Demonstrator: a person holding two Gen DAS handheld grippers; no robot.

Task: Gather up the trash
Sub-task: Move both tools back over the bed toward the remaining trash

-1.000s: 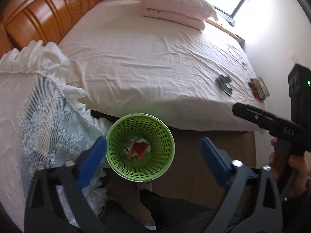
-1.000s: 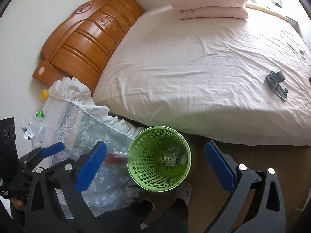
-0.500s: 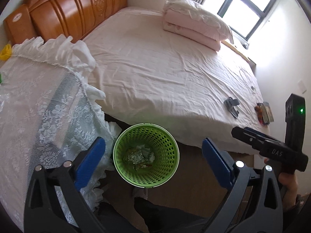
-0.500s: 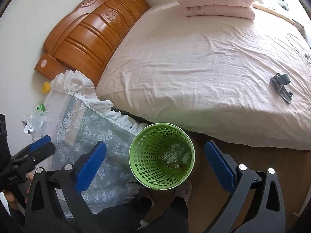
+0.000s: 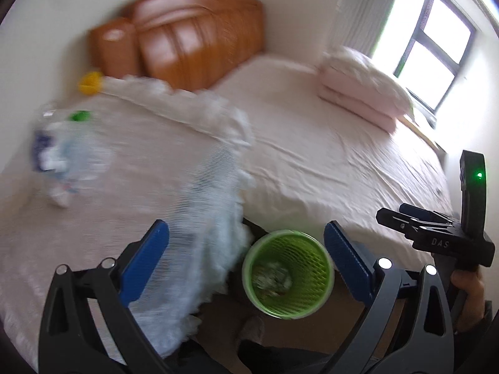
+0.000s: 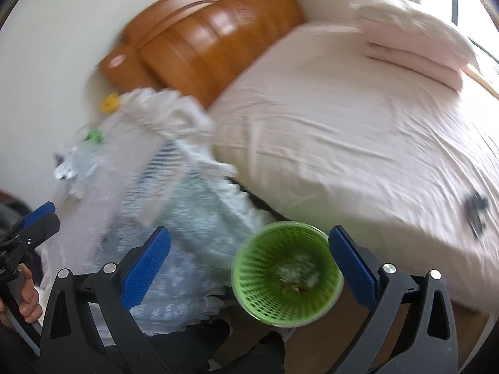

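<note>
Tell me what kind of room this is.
Almost certainly a bedroom: a wide bed with a carved wooden headboard, folded pink bedding stacked by the window, and a lace-covered bedside table. A green wastebasket stands on the floor beside the bed.

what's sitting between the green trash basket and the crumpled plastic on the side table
In both wrist views, only the lace tablecloth and its frilly edge lie between the green basket and the crumpled plastic.

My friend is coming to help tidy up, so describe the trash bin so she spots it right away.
Start at the big bed with the wooden headboard. On the floor by its side, next to the lace-covered table, stands a small round basket, the only bright green perforated plastic thing there, holding crumpled wrappers.
</note>
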